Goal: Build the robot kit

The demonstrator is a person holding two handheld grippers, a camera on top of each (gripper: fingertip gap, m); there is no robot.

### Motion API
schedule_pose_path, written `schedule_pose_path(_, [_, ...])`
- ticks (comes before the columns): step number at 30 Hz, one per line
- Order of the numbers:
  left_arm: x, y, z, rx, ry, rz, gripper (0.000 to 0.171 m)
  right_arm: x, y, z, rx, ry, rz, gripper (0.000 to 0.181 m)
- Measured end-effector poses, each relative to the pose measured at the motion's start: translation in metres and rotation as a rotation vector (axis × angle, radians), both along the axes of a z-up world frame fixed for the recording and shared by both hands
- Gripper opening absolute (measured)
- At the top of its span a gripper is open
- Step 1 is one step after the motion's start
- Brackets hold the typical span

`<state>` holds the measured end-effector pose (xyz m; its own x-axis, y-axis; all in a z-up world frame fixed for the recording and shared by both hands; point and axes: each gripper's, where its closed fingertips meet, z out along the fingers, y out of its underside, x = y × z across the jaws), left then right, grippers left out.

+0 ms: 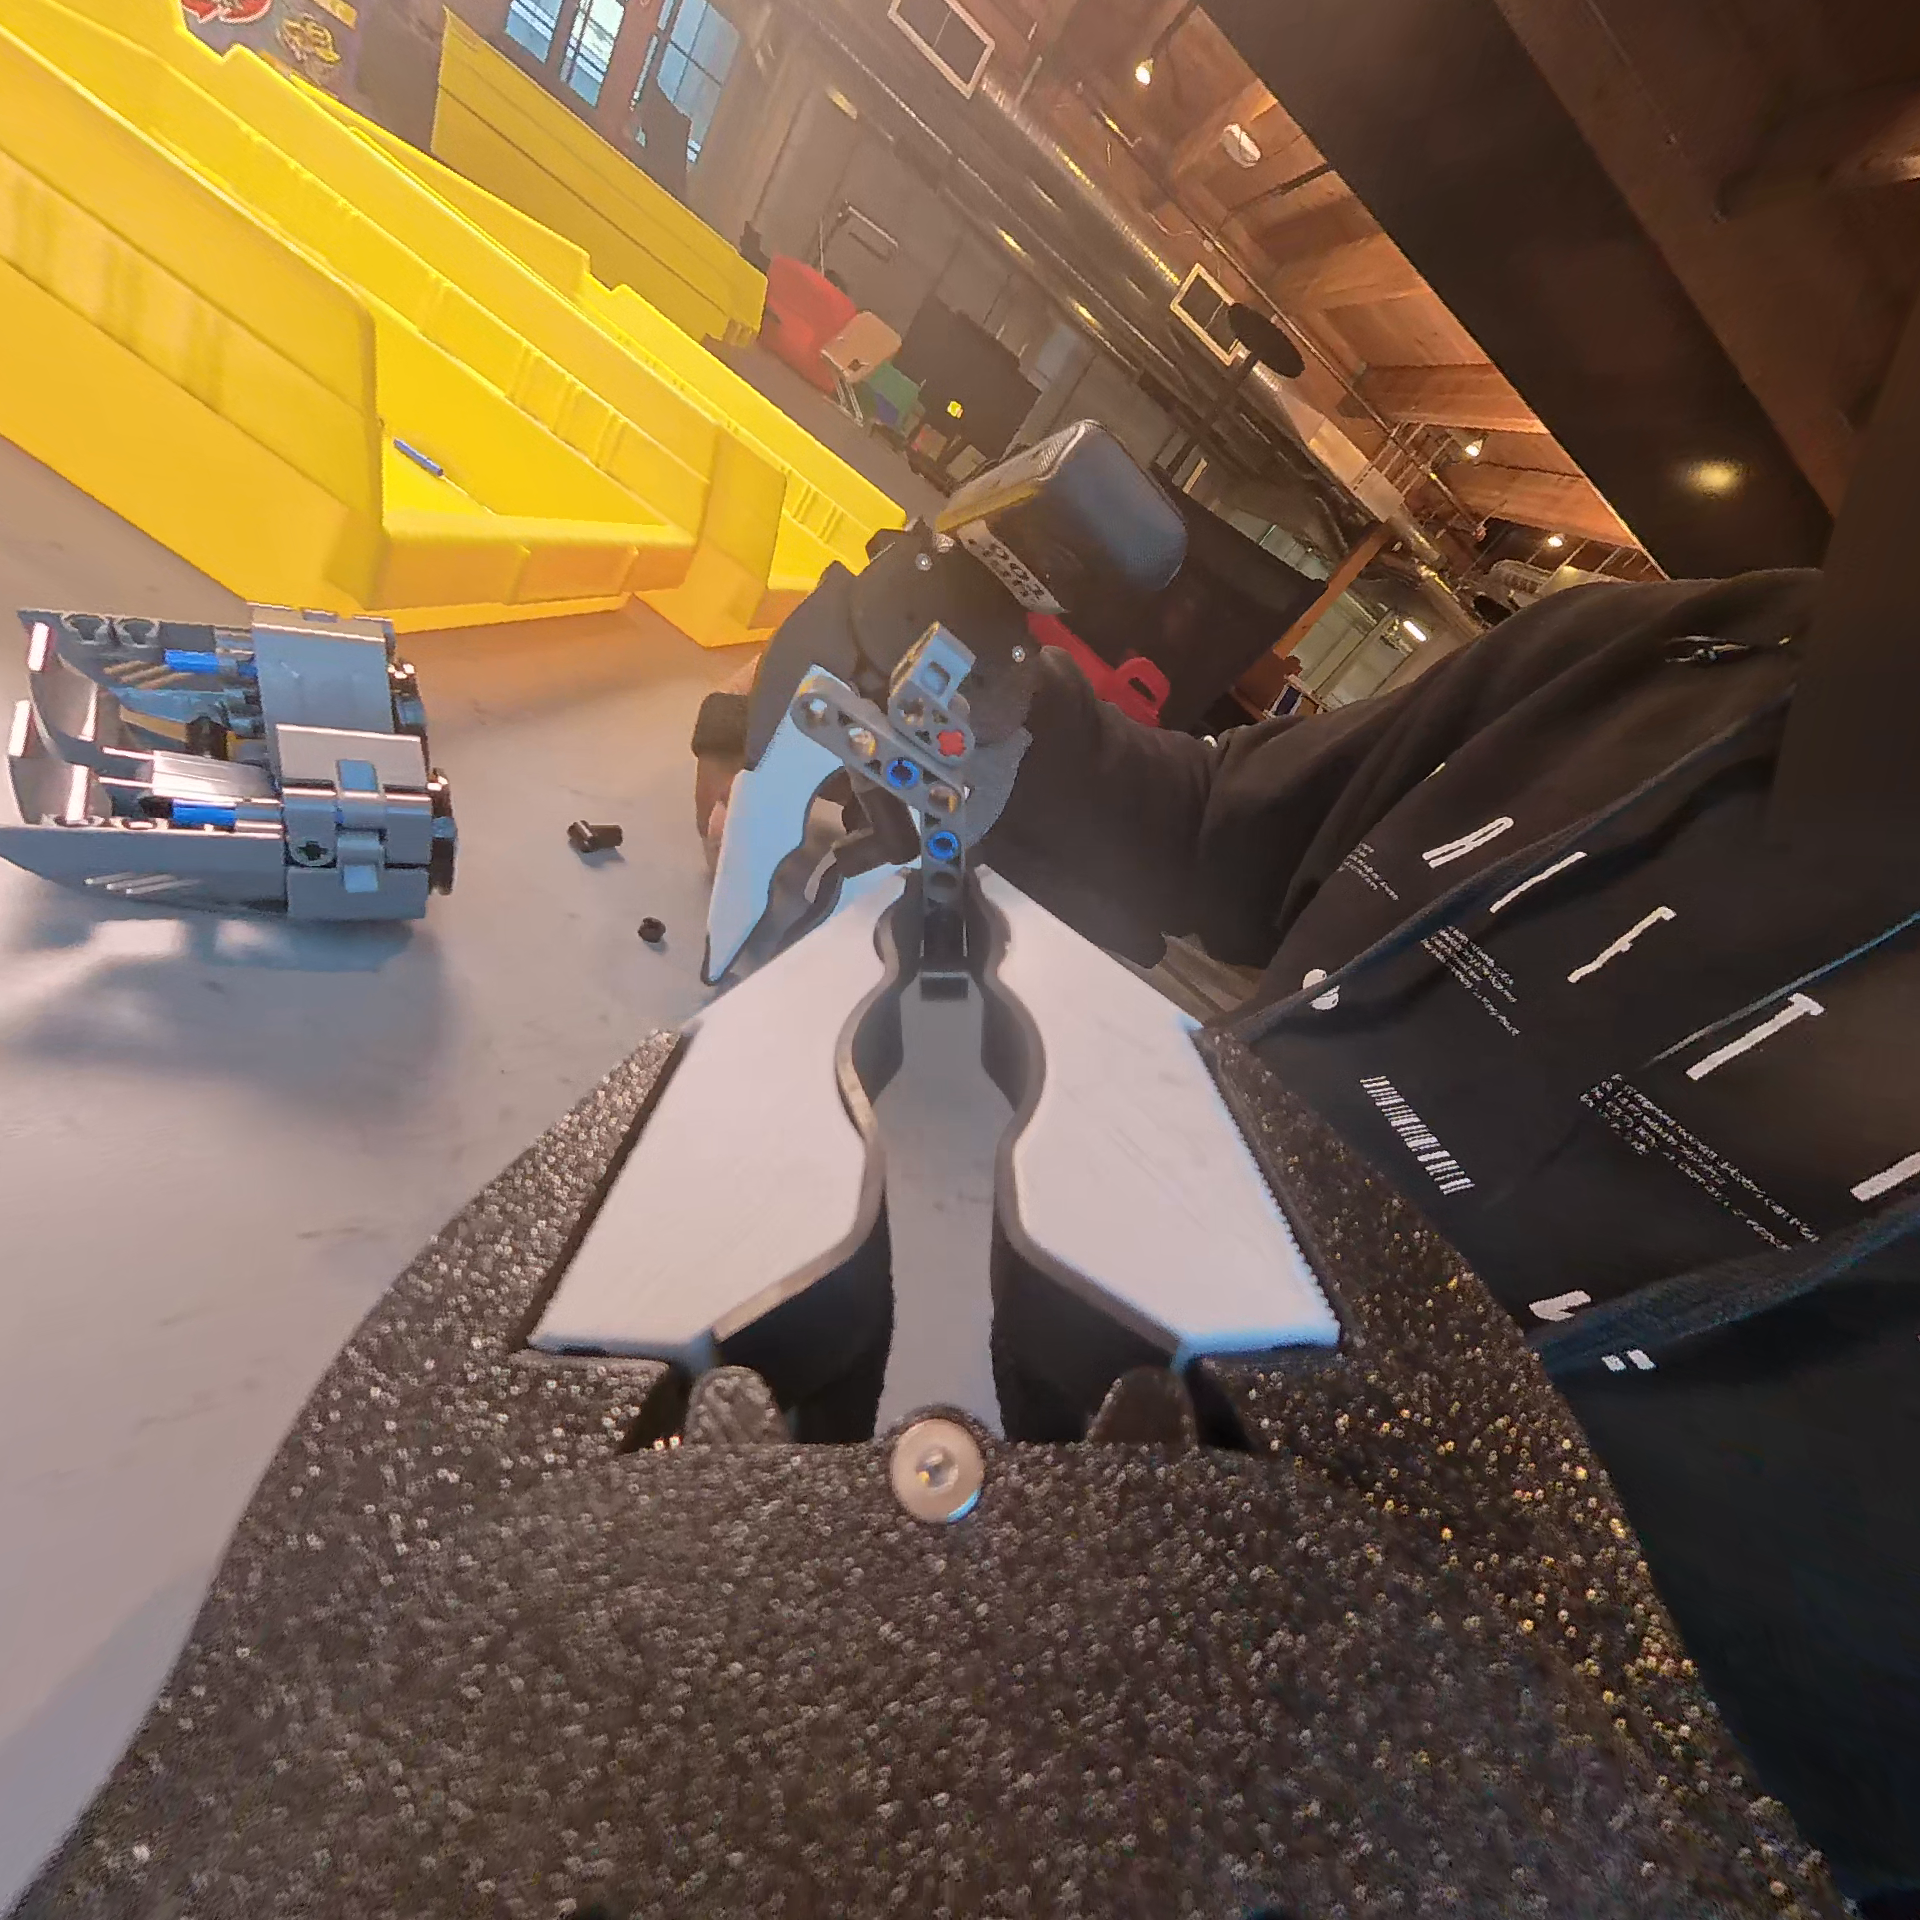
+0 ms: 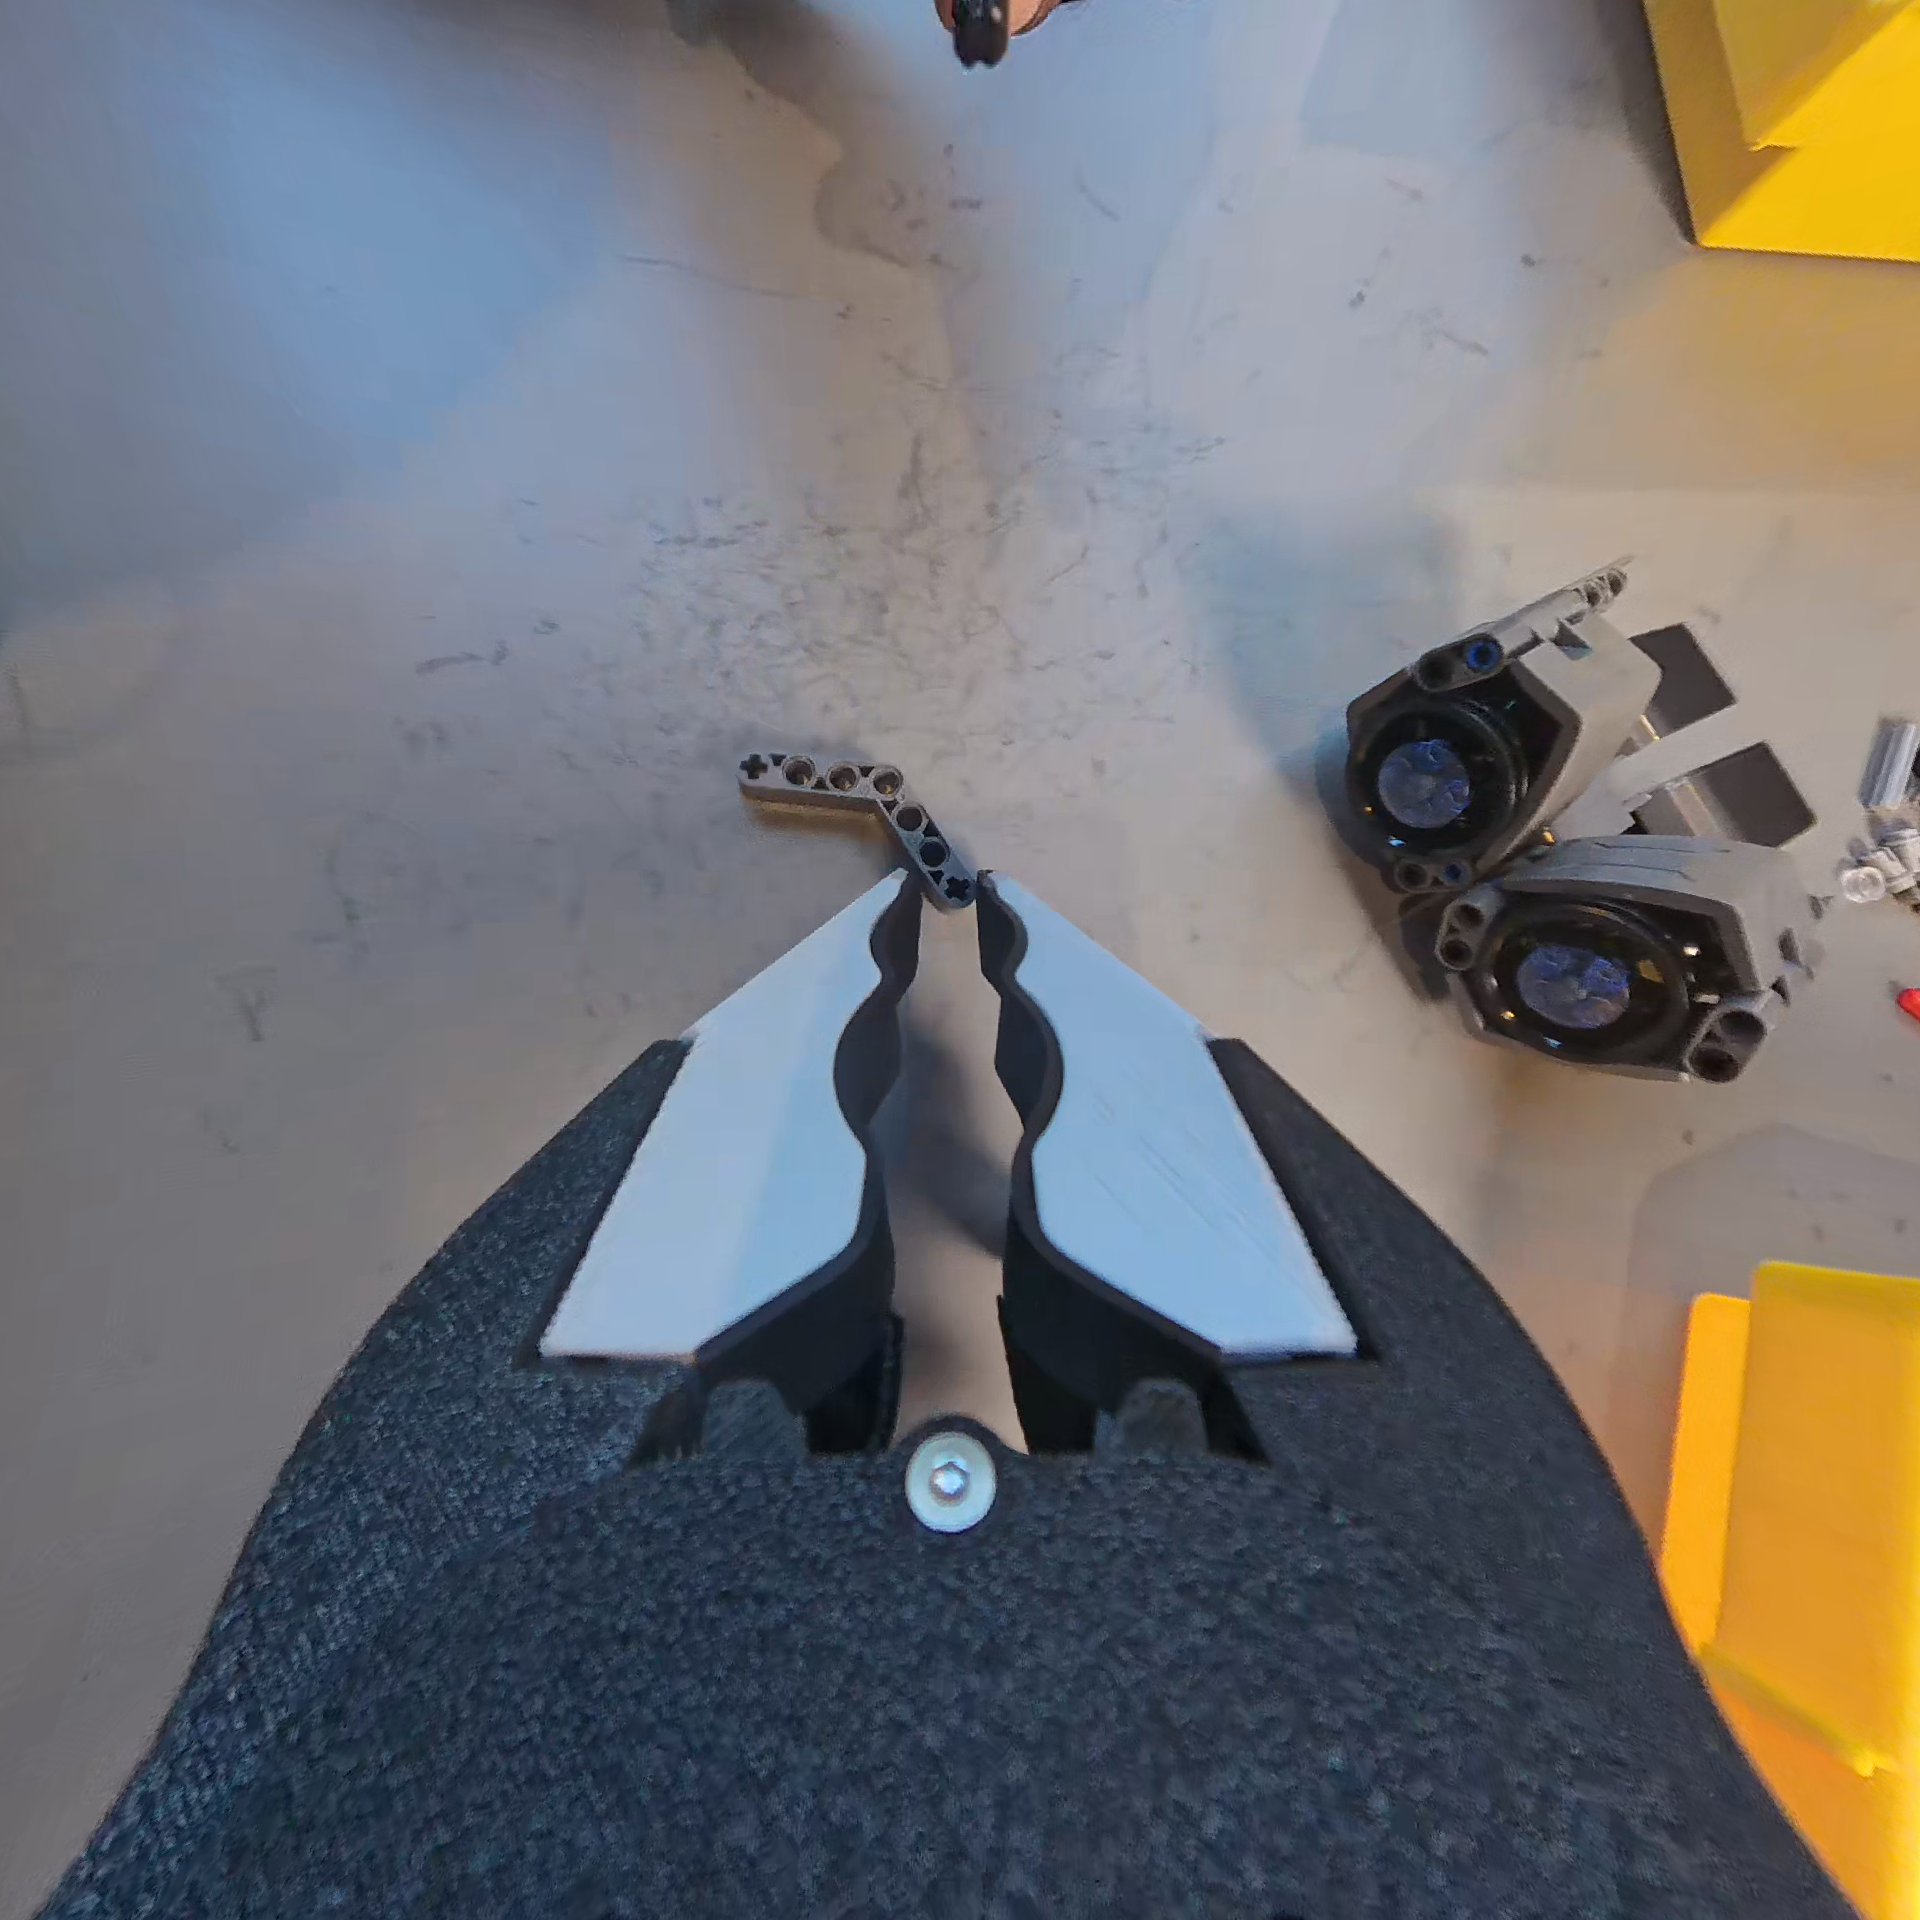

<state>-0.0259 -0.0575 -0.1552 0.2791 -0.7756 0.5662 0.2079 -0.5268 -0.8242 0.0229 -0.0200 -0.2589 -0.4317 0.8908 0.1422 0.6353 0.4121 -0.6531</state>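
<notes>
A small grey beam assembly (image 1: 914,758), studded with blue, red and tan pins, stands upright in the air, its black lower end pinched between the closed tips of the left hand-held gripper (image 1: 940,920). A bent grey beam (image 2: 868,821) with a row of round holes and a cross hole at each end lies flat on the grey counter (image 2: 520,520); its near end sits between the tips of the right hand-held gripper (image 2: 951,888), whose fingers are slightly apart, just beside the beam.
</notes>
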Motion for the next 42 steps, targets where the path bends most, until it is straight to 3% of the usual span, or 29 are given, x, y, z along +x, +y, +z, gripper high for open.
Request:
schedule_pose_path(11, [-0.002,0.004,-0.002,-0.016,-0.012,0.018,0.007,0.000,-0.003,0.006,-0.050,0.045,-0.014,0.007])
schedule_pose_path(21, [-0.010,0.008,0.004,-0.013,-0.045,0.056,0.007,-0.009,-0.002,0.058,-0.458,0.262,-0.090,0.007])
schedule_pose_path(27, [-0.007,0.007,0.000,-0.014,-0.010,0.055,0.007,-0.007,-0.008,0.055,-0.720,0.160,-0.148,0.007])
schedule_pose_path(31, [-0.007,0.009,-0.007,-0.018,0.040,0.071,0.007,0.003,-0.001,0.016,-0.528,-0.031,-0.207,0.007])
schedule_pose_path(36, [-0.006,0.011,-0.013,-0.025,0.075,0.077,0.007,0.013,0.007,-0.002,-0.180,-0.139,-0.188,0.007])
schedule_pose_path(38, [-0.006,0.011,-0.014,-0.026,0.082,0.079,0.007,0.012,0.010,0.000,-0.074,-0.119,-0.161,0.017])
schedule_pose_path(42, [-0.009,0.013,-0.015,-0.025,0.089,0.095,0.007,0.009,0.006,0.013,0.146,0.002,0.011,0.018])
